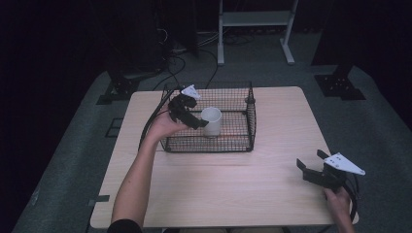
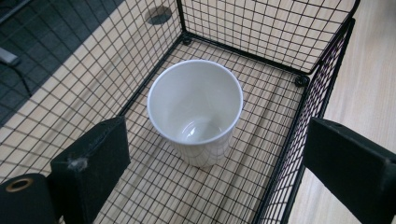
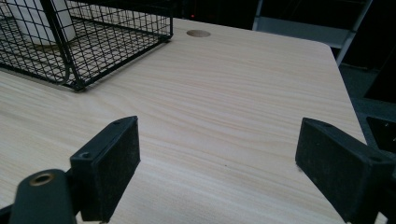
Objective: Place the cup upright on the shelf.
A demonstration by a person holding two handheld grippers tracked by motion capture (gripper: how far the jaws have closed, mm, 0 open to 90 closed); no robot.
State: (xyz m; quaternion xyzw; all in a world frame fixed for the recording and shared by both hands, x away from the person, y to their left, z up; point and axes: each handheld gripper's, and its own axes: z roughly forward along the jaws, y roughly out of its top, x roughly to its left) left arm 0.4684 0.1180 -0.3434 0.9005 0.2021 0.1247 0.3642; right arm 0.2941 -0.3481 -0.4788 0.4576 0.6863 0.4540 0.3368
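Observation:
A white cup stands upright and empty inside a black wire basket on the wooden table. My left gripper is open, held over the basket's left part just beside the cup. In the left gripper view the cup sits between and beyond the wide-apart jaws; one jaw is inside the basket, the other outside its wall. My right gripper is open and holds nothing, low over the table's front right. The right gripper view shows the basket and cup far off at upper left.
A round hole is set in the tabletop behind the basket. Off the table's far side, a light metal stand and cables lie on the dark floor. Bare wood stretches between the basket and the right gripper.

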